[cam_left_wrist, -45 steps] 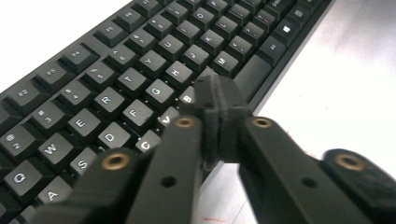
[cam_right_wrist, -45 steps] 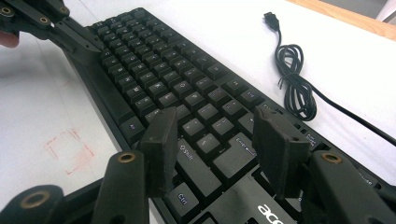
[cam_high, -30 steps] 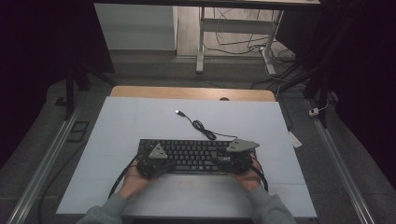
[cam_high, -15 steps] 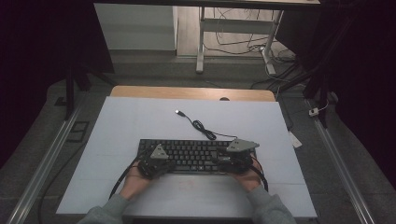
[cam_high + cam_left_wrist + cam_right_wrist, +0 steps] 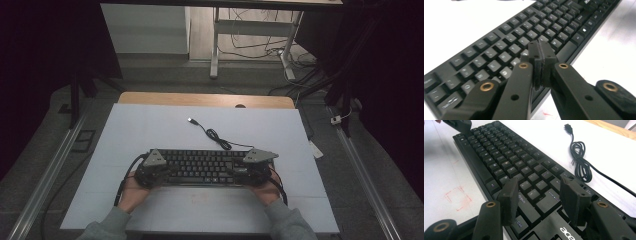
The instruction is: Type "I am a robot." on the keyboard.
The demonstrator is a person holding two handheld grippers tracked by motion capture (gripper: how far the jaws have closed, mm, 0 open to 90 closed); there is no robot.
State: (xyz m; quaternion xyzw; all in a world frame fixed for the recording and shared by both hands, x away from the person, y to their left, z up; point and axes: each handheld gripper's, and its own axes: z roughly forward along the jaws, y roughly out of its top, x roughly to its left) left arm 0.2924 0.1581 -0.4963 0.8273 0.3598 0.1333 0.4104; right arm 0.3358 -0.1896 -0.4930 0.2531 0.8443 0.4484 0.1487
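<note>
Barely anything has shifted since a second ago, honestly: the left gripper (image 5: pixel 154 169) looks like it has nudged a touch over the keys, and its pads have cracked open a hair, though in the left gripper view they still sit pressed together with nothing between them. It hangs over the left end of the black keyboard (image 5: pixel 200 166), just above the keycaps.

Right gripper (image 5: pixel 256 167) is over the other end of the keyboard and hasn't budged. In the right gripper view its jaws stand well apart, one pad each side of the Shift and Enter keys, gripping nothing.

That keyboard lies flat on a big pale white board (image 5: pixel 150 130) that covers most of the desk, nearer the person's edge of it than the far one. Its cable (image 5: pixel 215 135) snakes off from the keyboard's far edge, bunched in a small coil, with the USB plug (image 5: pixel 191 120) lying loose on the board beyond. On the person's side of the keyboard there are faint red pen marks (image 5: pixel 457 196) on the white.

Behind the keyboard a strip of bare wooden tabletop (image 5: pixel 205 99) peeks out past the board. Further back the room is dim: grey floor, a metal table leg (image 5: pixel 215 50), loose wires (image 5: pixel 260 42) on the ground. Metal rails (image 5: pixel 45 175) run along either side of the keyboard's table.
</note>
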